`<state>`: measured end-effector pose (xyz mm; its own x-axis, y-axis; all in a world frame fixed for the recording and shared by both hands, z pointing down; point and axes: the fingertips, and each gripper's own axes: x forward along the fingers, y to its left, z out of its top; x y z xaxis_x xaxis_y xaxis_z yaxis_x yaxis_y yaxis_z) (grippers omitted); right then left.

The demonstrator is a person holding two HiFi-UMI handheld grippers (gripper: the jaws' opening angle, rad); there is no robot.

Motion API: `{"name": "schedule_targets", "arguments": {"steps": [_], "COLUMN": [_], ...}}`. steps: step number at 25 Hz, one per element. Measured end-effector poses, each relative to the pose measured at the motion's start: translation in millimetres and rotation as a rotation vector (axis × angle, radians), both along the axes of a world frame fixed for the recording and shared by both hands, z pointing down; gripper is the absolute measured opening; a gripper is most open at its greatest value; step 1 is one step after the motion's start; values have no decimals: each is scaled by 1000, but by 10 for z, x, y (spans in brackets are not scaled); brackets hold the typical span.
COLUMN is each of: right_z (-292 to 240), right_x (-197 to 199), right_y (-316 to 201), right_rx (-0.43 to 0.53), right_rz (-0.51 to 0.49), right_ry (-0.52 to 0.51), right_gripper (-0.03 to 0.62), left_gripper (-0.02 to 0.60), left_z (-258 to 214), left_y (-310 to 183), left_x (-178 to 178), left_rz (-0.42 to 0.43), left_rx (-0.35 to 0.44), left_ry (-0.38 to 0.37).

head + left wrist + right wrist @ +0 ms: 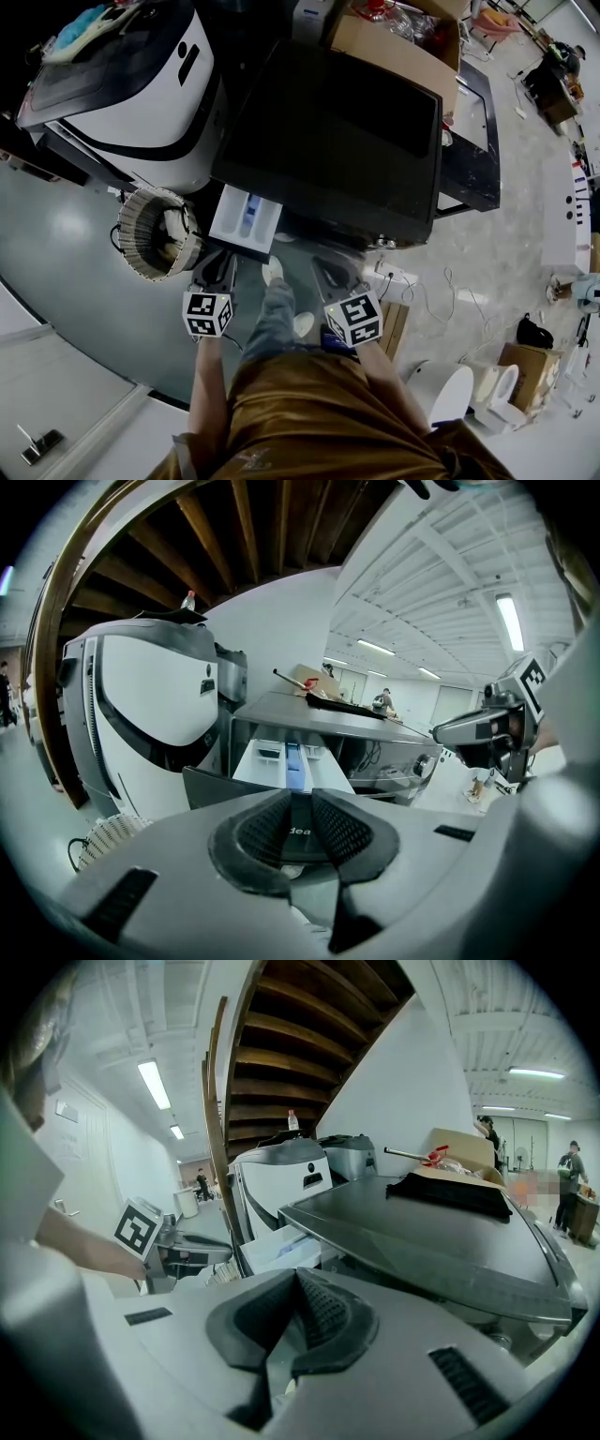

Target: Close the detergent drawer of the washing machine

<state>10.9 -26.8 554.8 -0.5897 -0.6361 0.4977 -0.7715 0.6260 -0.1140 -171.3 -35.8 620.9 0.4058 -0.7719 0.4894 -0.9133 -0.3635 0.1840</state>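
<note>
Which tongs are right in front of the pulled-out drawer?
The left tongs: they point straight at the open detergent drawer. The right tongs sit off to the side.

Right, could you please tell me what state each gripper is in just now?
Left gripper: open a little, holding nothing.
Right gripper: shut, holding nothing.

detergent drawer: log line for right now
detergent drawer open | left gripper facing it, jaws apart, empty | right gripper shut, empty
</note>
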Motion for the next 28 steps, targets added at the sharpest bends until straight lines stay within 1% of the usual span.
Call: {"name": "schedule_targets", "arguments": {"steps": [13, 28], "right_z": [8, -2], "right_x": [22, -79], "right_y": [-88, -223], "right_rx": [1, 3], "right_rz": [2, -32], "right_ry": [0, -5], "right_gripper": [12, 12], "left_gripper": [86, 87], "left_z": [9, 1], "left_y": [-8, -109], "left_x": [-1, 28], "left_rz": [-4, 0], "left_rx": [-5, -7], "left_ry": [6, 9]}}
